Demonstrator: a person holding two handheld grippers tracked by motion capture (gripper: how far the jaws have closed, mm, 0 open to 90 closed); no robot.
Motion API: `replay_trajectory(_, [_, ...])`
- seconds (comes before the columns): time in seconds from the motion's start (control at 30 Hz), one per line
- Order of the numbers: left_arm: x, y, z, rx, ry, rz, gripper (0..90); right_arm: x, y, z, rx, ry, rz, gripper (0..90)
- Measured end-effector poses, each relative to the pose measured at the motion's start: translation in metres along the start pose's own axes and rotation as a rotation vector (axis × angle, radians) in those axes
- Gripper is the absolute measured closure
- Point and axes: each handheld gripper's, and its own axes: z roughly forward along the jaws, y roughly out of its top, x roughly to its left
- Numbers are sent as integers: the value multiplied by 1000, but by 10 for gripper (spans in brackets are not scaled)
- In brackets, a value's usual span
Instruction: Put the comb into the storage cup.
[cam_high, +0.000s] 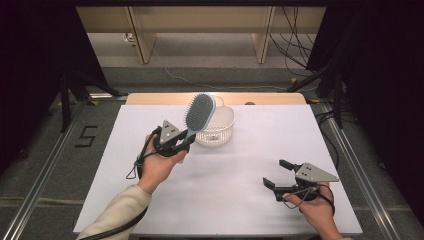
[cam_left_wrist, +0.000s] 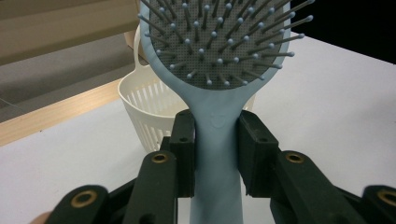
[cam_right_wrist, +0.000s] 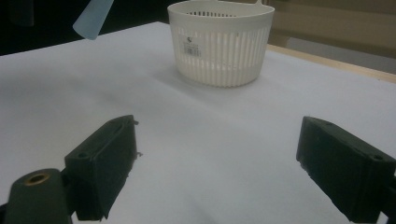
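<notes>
Left hand-held gripper (cam_high: 186, 143) clamps hairbrush (cam_high: 199, 114) beside white basket (cam_high: 220, 131).

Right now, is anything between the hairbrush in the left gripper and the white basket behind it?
Nothing visible. The left gripper holds the hairbrush by its handle, head raised over the basket near rim; only bare table lies around it.

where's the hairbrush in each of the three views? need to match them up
High view: the light blue hairbrush is left of centre, held up by the left gripper, head over the basket's near-left rim.
Left gripper view: centre, handle clamped between the jaws, bristled head at the top.
Right gripper view: top left corner, just the handle's end.
Shared landmark: the white slotted basket.
</notes>
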Motion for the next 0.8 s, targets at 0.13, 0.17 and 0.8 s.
replay_trajectory(0.13, [0, 1, 0, -1, 1, 2, 695, 0, 0, 0, 1, -2, -1, 130])
replay_trajectory(0.17, [0, 1, 0, -3, 2, 2, 695, 0, 0, 0, 2, -2, -2, 129])
replay_trajectory(0.8, [1, 9, 3, -20, -5, -2, 695, 0, 0, 0, -1, -4, -2, 122])
